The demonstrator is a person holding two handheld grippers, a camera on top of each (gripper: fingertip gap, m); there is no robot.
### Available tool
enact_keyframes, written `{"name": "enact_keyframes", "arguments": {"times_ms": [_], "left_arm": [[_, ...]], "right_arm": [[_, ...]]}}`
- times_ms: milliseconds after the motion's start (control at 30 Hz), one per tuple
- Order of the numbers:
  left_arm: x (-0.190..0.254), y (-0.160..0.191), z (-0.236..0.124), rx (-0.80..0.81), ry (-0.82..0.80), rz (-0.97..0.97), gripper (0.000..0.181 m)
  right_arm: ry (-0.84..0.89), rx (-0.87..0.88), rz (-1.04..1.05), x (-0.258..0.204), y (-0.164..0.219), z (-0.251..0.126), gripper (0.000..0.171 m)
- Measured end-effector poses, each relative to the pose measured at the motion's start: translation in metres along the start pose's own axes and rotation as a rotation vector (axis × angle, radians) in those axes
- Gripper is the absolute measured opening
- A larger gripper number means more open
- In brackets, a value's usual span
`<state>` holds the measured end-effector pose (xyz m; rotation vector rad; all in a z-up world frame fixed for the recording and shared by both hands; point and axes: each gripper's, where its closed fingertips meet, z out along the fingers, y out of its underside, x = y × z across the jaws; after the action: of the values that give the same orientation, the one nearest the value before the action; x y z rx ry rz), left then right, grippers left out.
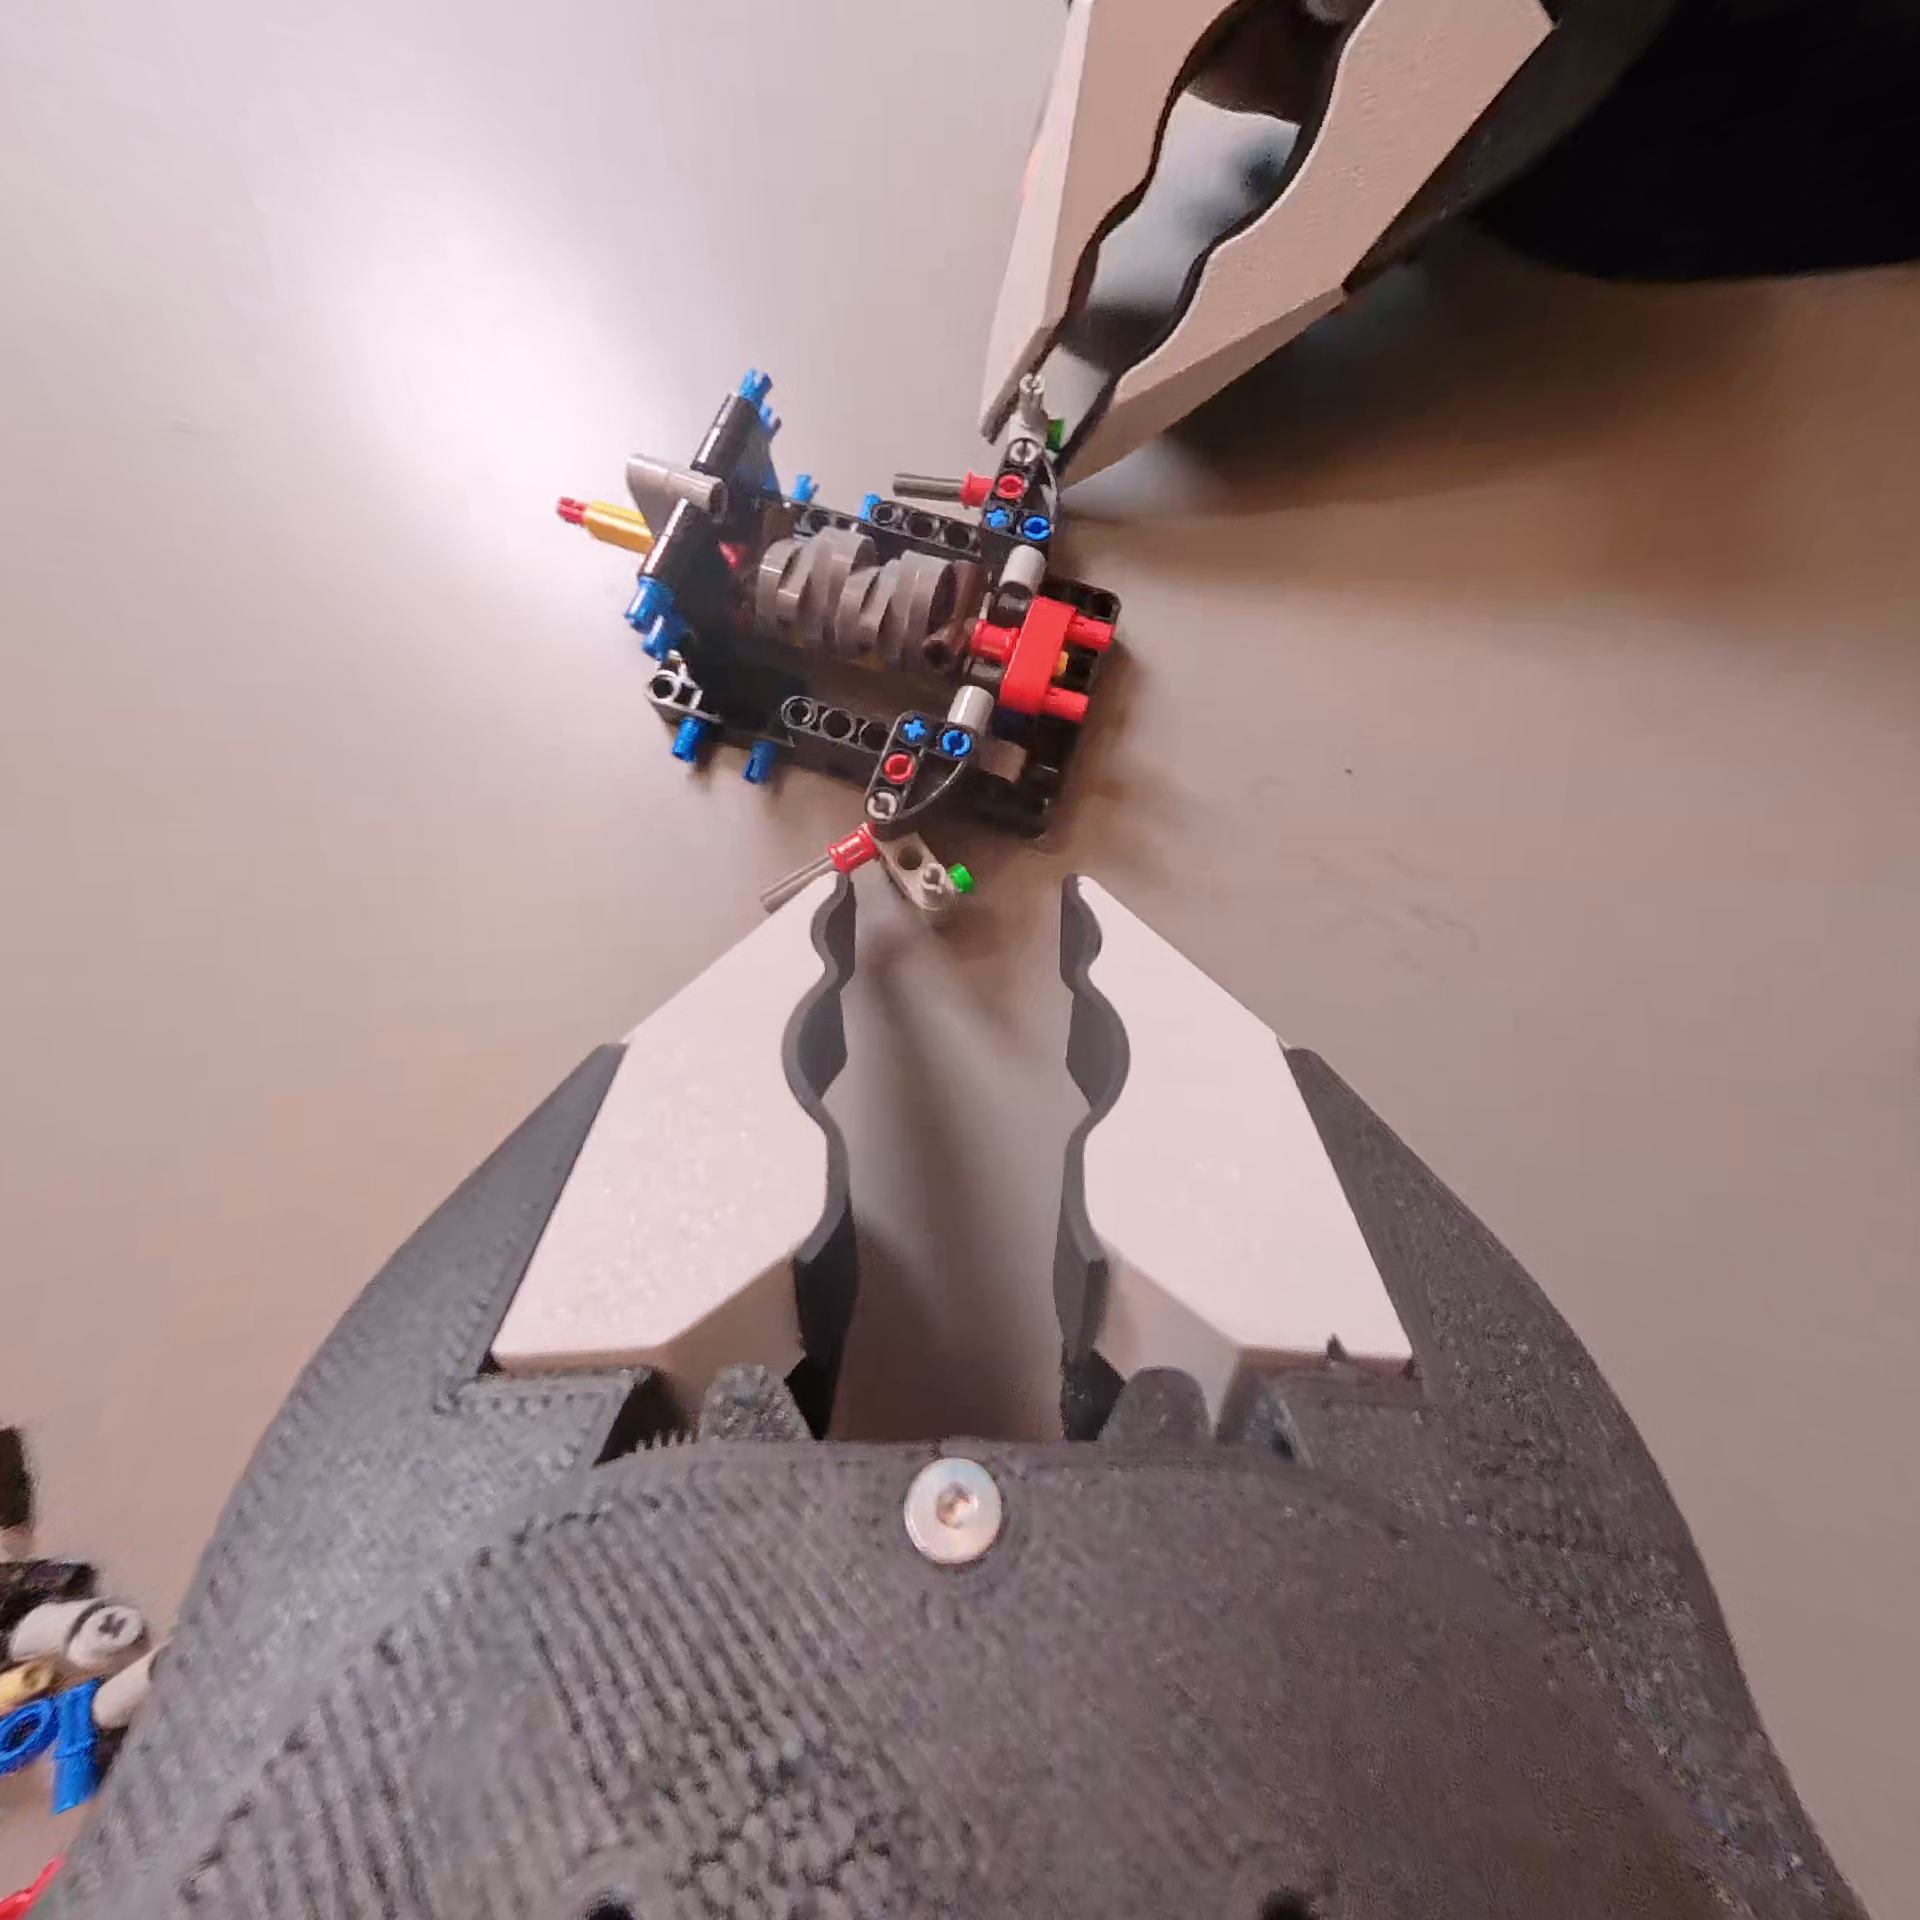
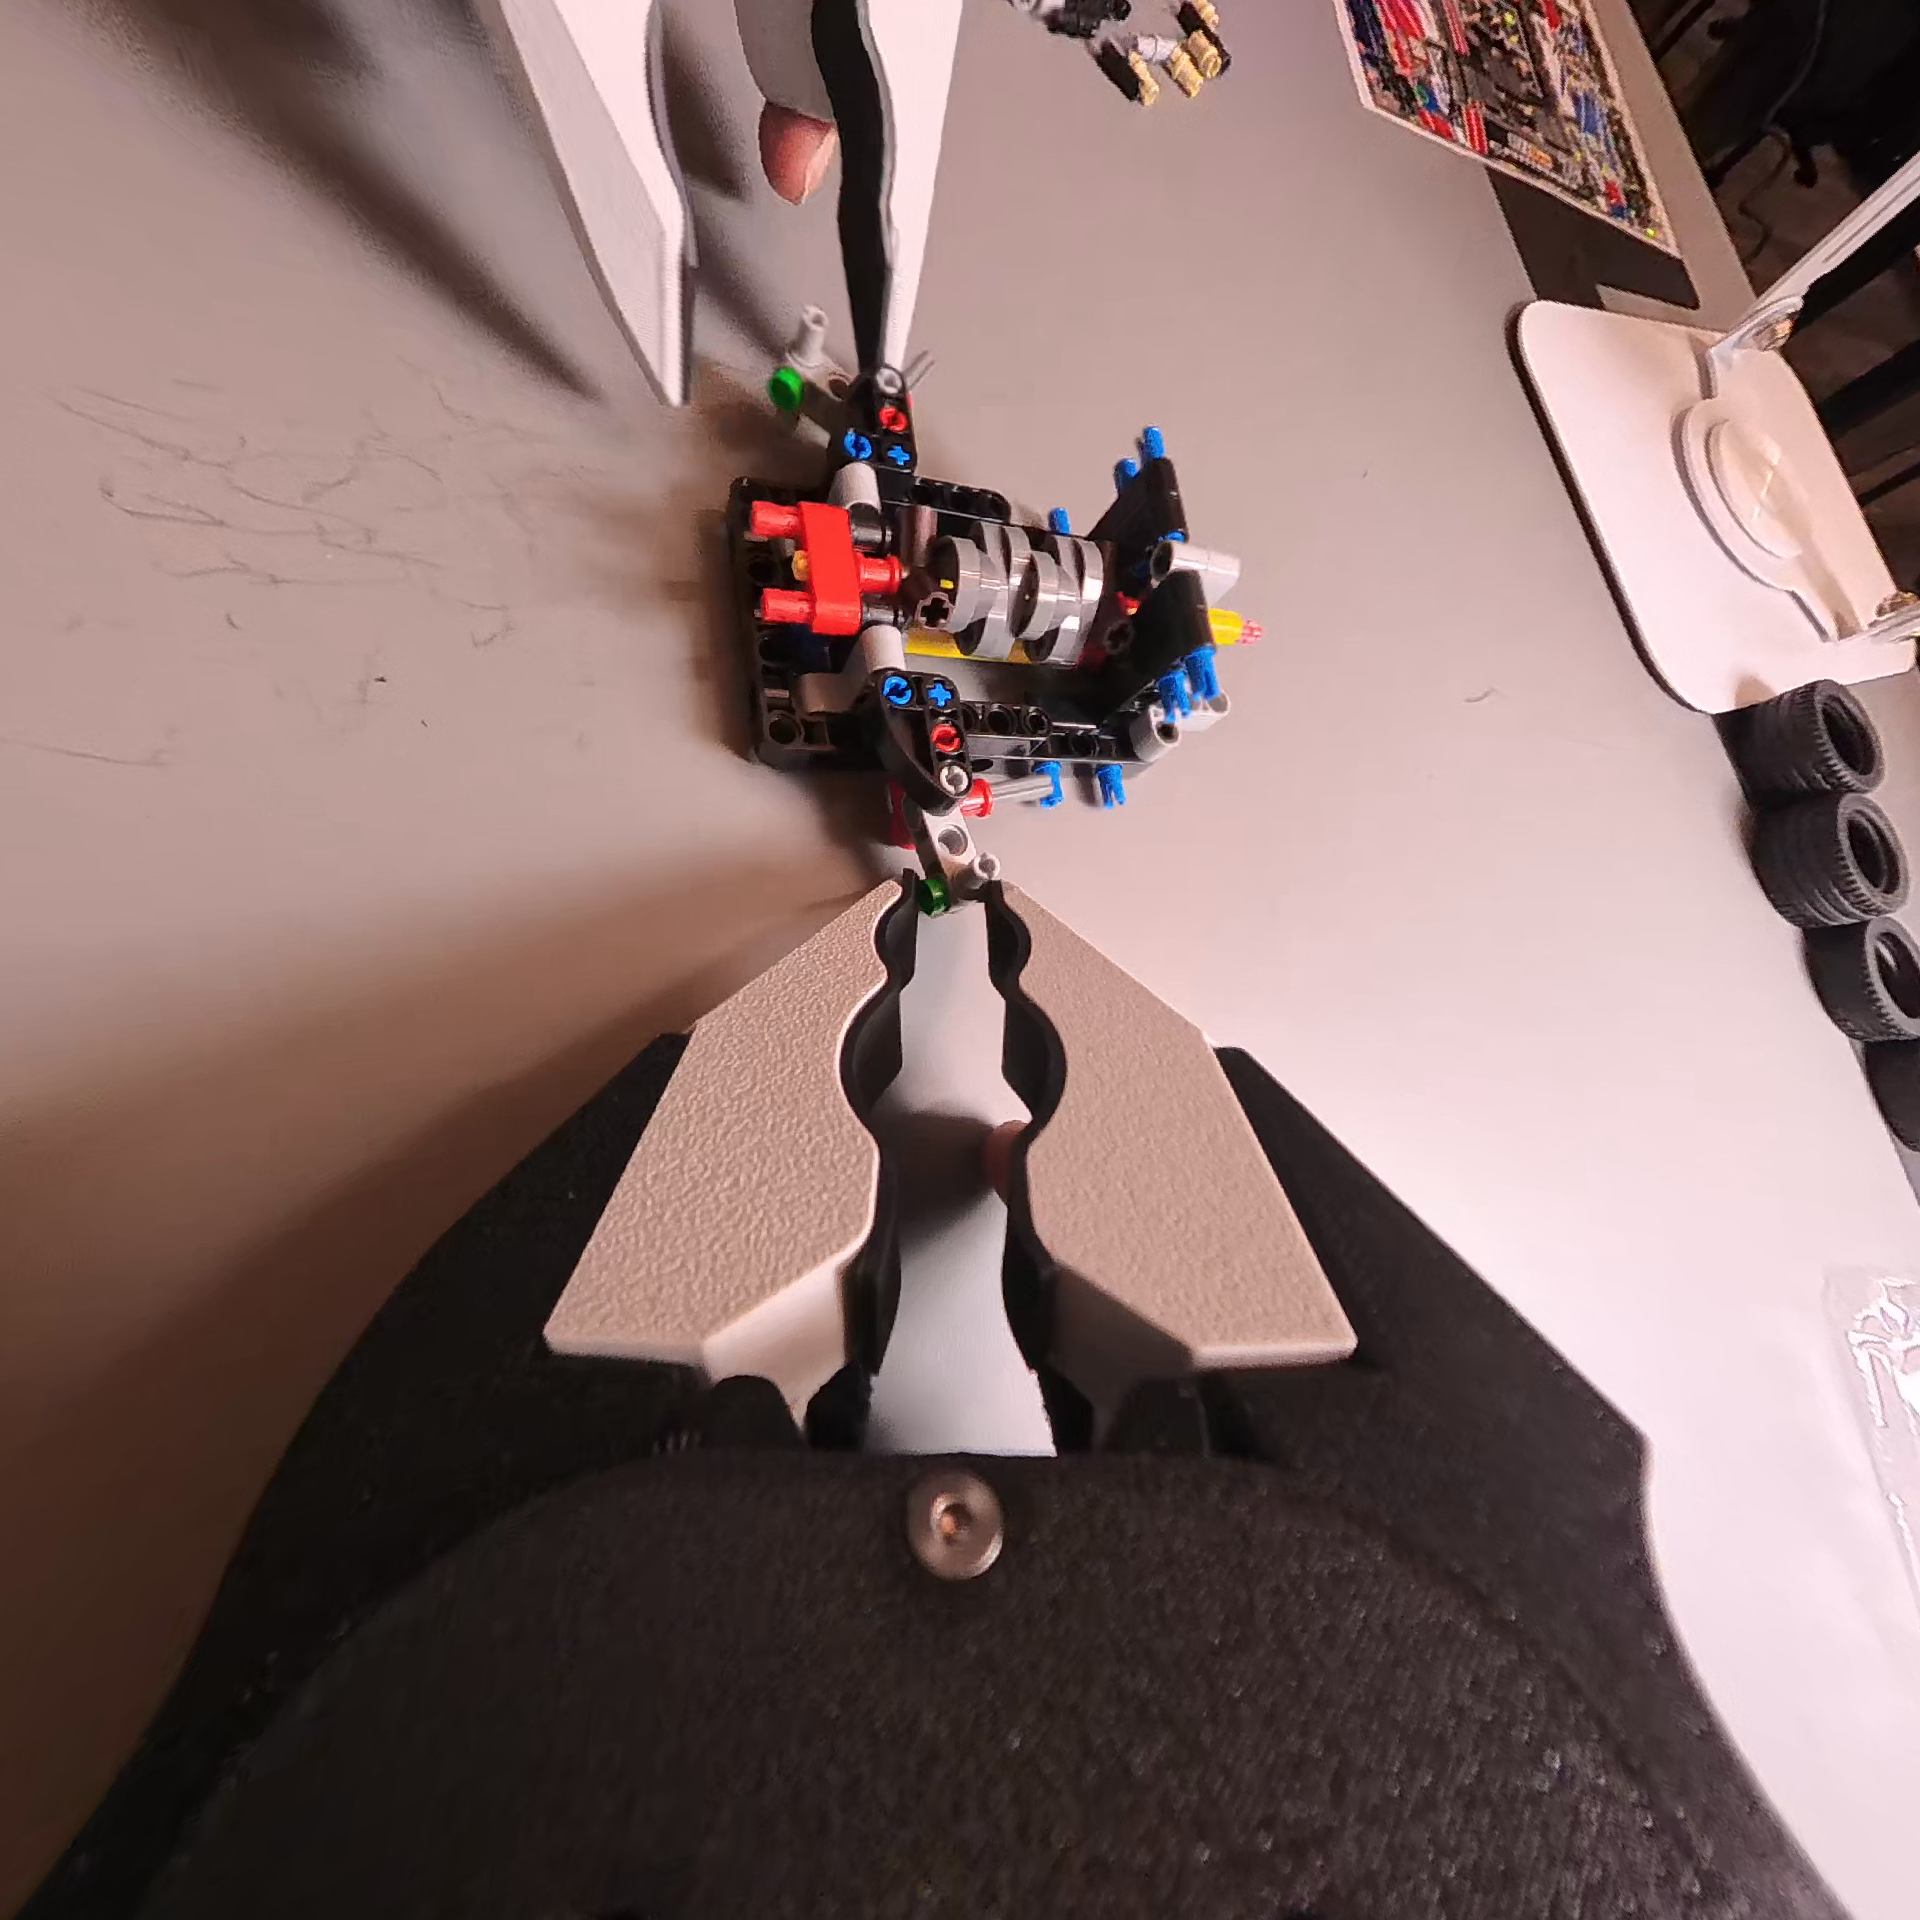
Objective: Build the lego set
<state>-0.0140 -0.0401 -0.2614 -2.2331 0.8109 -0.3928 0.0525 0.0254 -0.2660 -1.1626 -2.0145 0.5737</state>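
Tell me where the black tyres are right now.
The black tyres show only in the right wrist view, stacked in a row along the table's right edge, just below a white base plate and well to the right of the lego assembly.

Half-built black lego chassis [image 1: 862,623] lies flat on table [image 1: 312,312].

A white stand base [image 2: 1704,499] rests on the grey tabletop [image 2: 1351,935]. A clear plastic bag [image 2: 1881,1382] lies well apart from it, at the tabletop's edge.
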Motion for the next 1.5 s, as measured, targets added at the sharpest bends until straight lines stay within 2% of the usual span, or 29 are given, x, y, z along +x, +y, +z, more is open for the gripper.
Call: {"name": "enact_keyframes", "arguments": {"times_ms": [33,133,267,300,433,533,700,767,933,1033,1200,1300,1400,1500], "left_arm": [[-0.003,-0.001,0.001,0.006,-0.021,0.012,0.035],[-0.011,0.000,0.003,0.015,-0.074,0.053,0.022],[-0.016,0.000,0.005,0.013,-0.117,0.125,0.020],[-0.015,0.001,0.007,0.010,-0.108,0.139,0.011],[-0.014,0.001,0.007,0.024,-0.105,0.219,0.011],[-0.009,0.003,0.005,0.053,-0.044,0.297,0.011],[0.024,0.013,-0.004,0.106,0.182,0.468,0.010],[0.029,0.015,-0.004,0.096,0.204,0.513,0.011],[0.023,0.015,-0.004,0.094,0.182,0.489,0.011],[0.017,0.016,-0.007,0.082,0.166,0.414,0.020],[0.020,0.011,-0.005,0.094,0.184,0.311,0.030],[0.015,0.011,0.000,0.078,0.143,0.307,0.025],[0.012,0.008,0.002,0.082,0.112,0.295,0.010],[0.009,0.006,0.004,0.083,0.074,0.292,0.010]], "right_arm": [[0.000,0.000,0.002,0.000,0.000,0.000,0.010],[0.002,0.005,0.002,0.001,0.000,0.000,0.010],[0.002,0.009,0.001,0.001,0.000,0.000,0.010],[0.001,0.012,0.001,0.001,0.000,0.000,0.010],[0.001,0.009,-0.008,0.001,0.001,0.000,0.010],[-0.019,0.024,-0.014,-0.002,-0.001,0.000,0.010],[-0.074,0.050,-0.061,-0.012,-0.003,-0.002,0.010],[-0.095,0.061,-0.063,-0.015,-0.004,-0.004,0.010],[-0.112,0.062,-0.062,-0.018,-0.004,-0.006,0.010],[-0.115,0.057,-0.052,-0.018,-0.004,-0.006,0.011],[-0.139,0.062,-0.027,-0.020,-0.005,-0.006,0.024],[-0.140,0.078,-0.007,-0.018,-0.007,-0.006,0.018],[-0.122,0.056,0.035,-0.014,-0.006,-0.005,0.010],[-0.104,0.010,0.122,-0.010,-0.004,-0.003,0.010]]}}
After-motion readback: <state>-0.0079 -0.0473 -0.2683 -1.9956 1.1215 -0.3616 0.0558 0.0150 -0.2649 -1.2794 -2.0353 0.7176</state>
